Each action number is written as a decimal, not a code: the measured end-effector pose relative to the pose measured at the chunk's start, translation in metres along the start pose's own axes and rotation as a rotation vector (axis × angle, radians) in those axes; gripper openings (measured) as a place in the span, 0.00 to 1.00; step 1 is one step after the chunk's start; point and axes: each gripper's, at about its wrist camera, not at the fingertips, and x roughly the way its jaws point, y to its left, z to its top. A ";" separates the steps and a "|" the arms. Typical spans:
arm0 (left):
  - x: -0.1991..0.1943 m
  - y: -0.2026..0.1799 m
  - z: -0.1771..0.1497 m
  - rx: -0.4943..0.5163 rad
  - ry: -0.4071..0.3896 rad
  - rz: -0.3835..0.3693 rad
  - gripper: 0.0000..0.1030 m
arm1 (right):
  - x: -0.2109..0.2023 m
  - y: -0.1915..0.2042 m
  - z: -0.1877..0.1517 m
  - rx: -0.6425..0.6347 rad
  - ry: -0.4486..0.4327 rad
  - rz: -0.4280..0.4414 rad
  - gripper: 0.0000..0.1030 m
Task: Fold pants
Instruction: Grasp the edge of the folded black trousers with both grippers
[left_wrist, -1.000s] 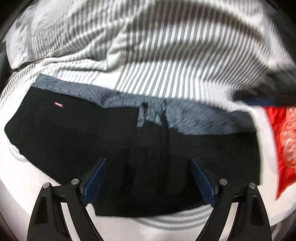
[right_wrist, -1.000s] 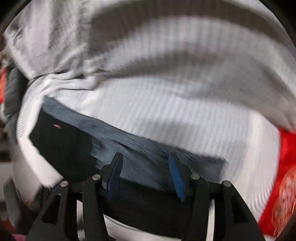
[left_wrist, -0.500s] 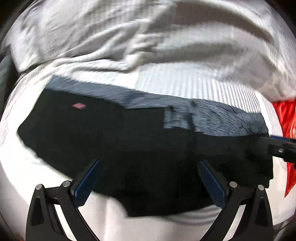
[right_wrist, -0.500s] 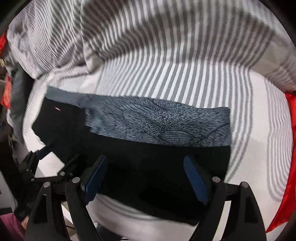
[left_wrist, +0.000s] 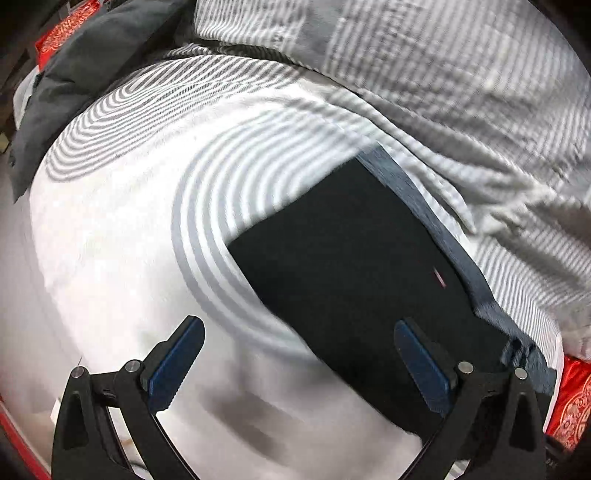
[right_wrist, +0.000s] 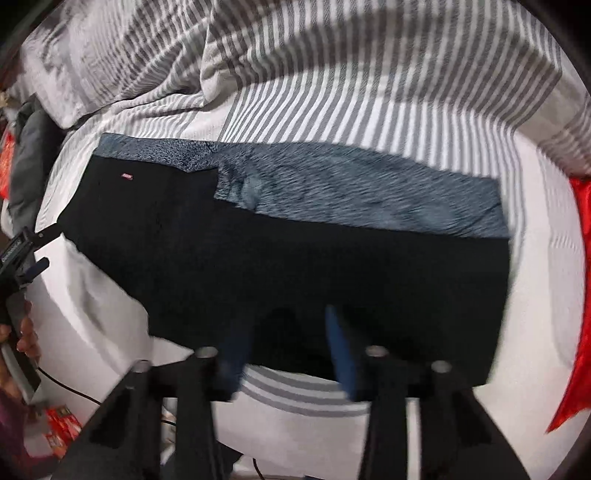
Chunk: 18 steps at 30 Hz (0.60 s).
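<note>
Left wrist view: left claw (left_wrist: 297, 360) spread wide and holding nothing above the striped sheet (left_wrist: 155, 192), with the black pants (left_wrist: 354, 266) lying flat toward the right, their lower right end hidden behind the right finger and the whole scene smeared by blur. Right wrist view: right claw (right_wrist: 290, 350) narrowed over the near pants (right_wrist: 295, 266) edge, fingers blurred, grip on cloth impossible to tell; left claw (right_wrist: 26, 254) cut off at the left rim.

Changes logged, my rig:
- Left claw (left_wrist: 299, 363): swung off to the left; the black pants (left_wrist: 354, 266) now sit at its right finger, striped bedsheet (left_wrist: 155, 229) between the jaws.
- Right claw (right_wrist: 291, 350): jaws narrowed from the wide spread half a second ago, pads over the pants' near edge.
</note>
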 end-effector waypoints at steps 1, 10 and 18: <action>0.007 0.009 0.009 0.002 0.002 -0.020 1.00 | 0.007 0.008 0.001 -0.002 -0.004 -0.025 0.39; 0.052 0.026 0.026 -0.021 0.078 -0.155 0.87 | 0.020 0.021 0.003 0.020 -0.011 -0.090 0.40; 0.053 0.016 0.026 0.019 0.076 -0.193 0.73 | -0.002 0.102 0.062 -0.185 -0.048 0.131 0.59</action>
